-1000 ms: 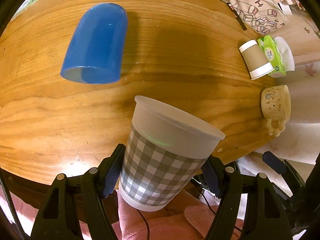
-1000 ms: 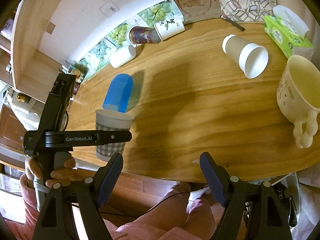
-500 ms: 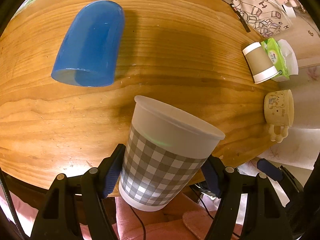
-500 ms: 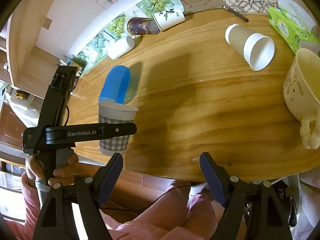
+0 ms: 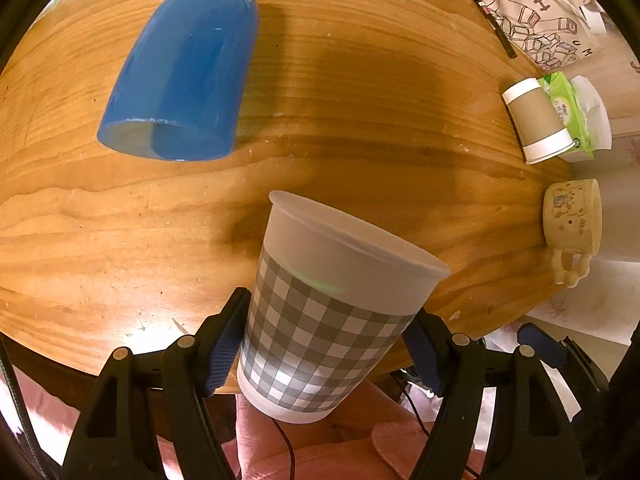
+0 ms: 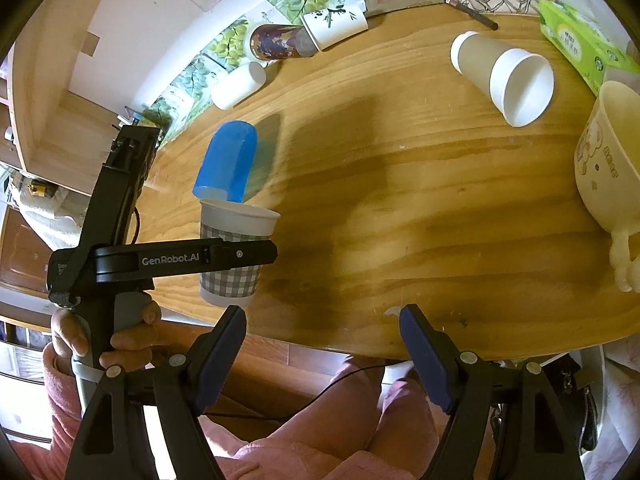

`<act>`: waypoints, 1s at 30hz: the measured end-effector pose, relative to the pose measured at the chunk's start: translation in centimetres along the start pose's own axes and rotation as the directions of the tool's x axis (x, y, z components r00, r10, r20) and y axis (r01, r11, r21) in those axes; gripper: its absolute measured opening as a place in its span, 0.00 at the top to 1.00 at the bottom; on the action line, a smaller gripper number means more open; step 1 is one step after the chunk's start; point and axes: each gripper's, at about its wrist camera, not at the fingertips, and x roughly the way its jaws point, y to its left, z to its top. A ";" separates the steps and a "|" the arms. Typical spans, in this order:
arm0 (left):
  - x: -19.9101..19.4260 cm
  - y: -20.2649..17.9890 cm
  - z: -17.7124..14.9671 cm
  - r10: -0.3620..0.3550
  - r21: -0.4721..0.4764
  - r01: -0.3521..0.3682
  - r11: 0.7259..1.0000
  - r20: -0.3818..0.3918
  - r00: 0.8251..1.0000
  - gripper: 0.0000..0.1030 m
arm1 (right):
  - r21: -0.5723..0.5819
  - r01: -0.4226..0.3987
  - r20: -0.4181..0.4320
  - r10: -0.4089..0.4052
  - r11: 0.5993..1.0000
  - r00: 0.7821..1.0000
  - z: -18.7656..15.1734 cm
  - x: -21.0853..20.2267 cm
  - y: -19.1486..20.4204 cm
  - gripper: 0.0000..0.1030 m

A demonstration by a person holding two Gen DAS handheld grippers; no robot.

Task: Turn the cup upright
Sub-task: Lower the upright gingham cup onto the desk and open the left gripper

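My left gripper (image 5: 326,344) is shut on a grey-and-white checked paper cup (image 5: 328,312), held upright with its rim up, above the near edge of the wooden table (image 5: 360,128). The right wrist view shows the same cup (image 6: 234,252) in the left gripper (image 6: 240,254), its base just above the table edge. My right gripper (image 6: 322,344) is open and empty, below the table's near edge. A blue cup (image 5: 184,72) lies on its side beyond the checked cup; it also shows in the right wrist view (image 6: 228,162).
A brown paper cup (image 6: 504,76) lies on its side at the far right, next to a green tissue pack (image 6: 580,44). A cream mug (image 6: 608,168) lies at the right edge. Three more cups (image 6: 288,40) lie along the back wall. My pink-clad legs (image 6: 320,440) are below.
My left gripper has carried the checked cup forward, further over the table edge and nearer the blue cup. The right gripper has stayed open in about the same place.
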 end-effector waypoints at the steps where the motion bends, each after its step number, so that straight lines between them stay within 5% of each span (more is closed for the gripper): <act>1: 0.1 0.0 0.0 0.001 -0.002 -0.001 1.000 -0.004 1.000 0.25 | 0.002 0.000 -0.002 0.000 1.000 1.000 0.0 0.1 0.0 0.23; 20: -1.2 0.8 -0.5 -0.029 0.042 0.028 0.999 0.027 0.999 0.21 | 0.037 -0.032 -0.042 0.033 0.999 0.999 -0.3 1.4 -0.1 0.23; 24: -2.7 1.0 -1.1 -0.056 0.073 0.049 0.996 0.106 0.993 0.21 | 0.043 -0.041 -0.047 0.043 0.998 0.998 -0.3 1.8 0.4 0.23; 30: -5.1 1.8 -2.0 -0.049 0.110 0.020 0.994 0.273 0.961 0.21 | 0.054 -0.056 -0.043 0.058 0.997 0.997 -0.2 2.4 0.9 0.23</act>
